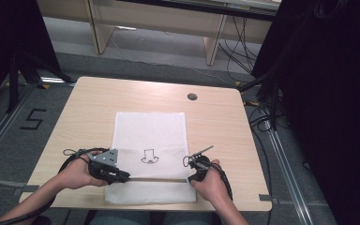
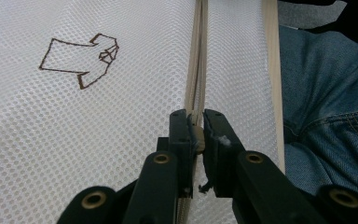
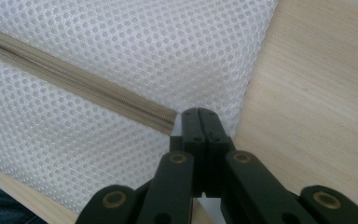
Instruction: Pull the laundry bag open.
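A white mesh bag (image 1: 150,131) with a small brown shirt drawing (image 1: 150,157) lies flat on the wooden table (image 1: 84,117). A beige zipper (image 1: 157,179) runs across its near part. My left gripper (image 1: 124,177) is at the zipper's left end, shut on the beige zipper pull (image 2: 196,140); the zipper (image 2: 196,70) stretches away from its jaws. My right gripper (image 1: 191,178) is at the zipper's right end. Its jaws (image 3: 199,114) are pressed together on the mesh bag's edge (image 3: 223,93), just past where the closed zipper (image 3: 74,79) stops.
A round cable hole (image 1: 192,96) is in the table's far right part. The person's jeans (image 2: 326,93) show below the table's near edge. Bare wood (image 3: 317,93) lies right of the bag. Desk legs and cables stand beyond the table.
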{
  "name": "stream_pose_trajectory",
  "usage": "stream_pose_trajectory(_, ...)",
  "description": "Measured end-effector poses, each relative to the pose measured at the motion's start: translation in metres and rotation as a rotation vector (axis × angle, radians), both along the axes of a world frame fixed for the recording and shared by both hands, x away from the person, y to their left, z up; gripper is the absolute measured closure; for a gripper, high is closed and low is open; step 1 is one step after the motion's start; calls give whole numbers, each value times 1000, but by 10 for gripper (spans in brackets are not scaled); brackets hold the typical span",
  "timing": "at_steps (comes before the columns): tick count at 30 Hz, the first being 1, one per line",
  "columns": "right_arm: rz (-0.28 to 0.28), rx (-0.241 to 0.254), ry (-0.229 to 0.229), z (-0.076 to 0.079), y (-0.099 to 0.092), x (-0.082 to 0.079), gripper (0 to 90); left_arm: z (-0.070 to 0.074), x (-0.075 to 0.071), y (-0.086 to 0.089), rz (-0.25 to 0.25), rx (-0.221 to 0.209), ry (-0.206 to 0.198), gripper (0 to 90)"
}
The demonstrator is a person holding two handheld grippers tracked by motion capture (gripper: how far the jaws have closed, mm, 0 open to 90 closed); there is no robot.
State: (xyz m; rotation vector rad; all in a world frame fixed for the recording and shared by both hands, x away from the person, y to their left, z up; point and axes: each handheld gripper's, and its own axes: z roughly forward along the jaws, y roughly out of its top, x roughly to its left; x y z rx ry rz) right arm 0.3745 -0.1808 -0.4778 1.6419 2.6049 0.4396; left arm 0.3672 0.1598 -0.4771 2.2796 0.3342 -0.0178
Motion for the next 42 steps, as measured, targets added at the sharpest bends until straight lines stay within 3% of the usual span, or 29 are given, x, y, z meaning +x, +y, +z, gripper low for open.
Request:
stream_pose_trajectory(3,0,19,6,0,0,-1,900,0,-1,0,1,-12,10,820)
stream_pose_trajectory(5,24,-2,-14,-1,-2,0,900,-1,-1,2,-6,0,3,820)
stream_pose_trajectory(6,15,24,-23,0,-1,-1,900,-1,-1,2,-3,0,5,820)
stream_pose_trajectory(11,14,24,-20,0,-1,-1,900,-1,-1,2,-2,-4,9,820)
stream_pose_trajectory(14,16,-5,-9,-1,-2,0,900,0,0,4,-2,6,5,820)
stream_pose_trajectory(15,15,12,-26,0,-1,-1,900,-1,1,4,0,-7,13,820)
stream_pose_trajectory(16,13,32,-13,0,-1,-1,900,0,1,5,-2,-1,11,820)
stream_pose_trajectory(27,15,23,-21,0,-1,-1,900,0,2,8,-10,-1,31,820)
stream_pose_trajectory(31,15,23,-21,0,-1,-1,900,2,2,9,2,3,17,820)
stream_pose_trajectory(33,10,7,-17,-1,-1,0,900,2,2,11,11,-18,30,820)
stream_pose_trajectory(42,7,13,-20,-1,-1,-1,900,3,3,13,12,-8,28,820)
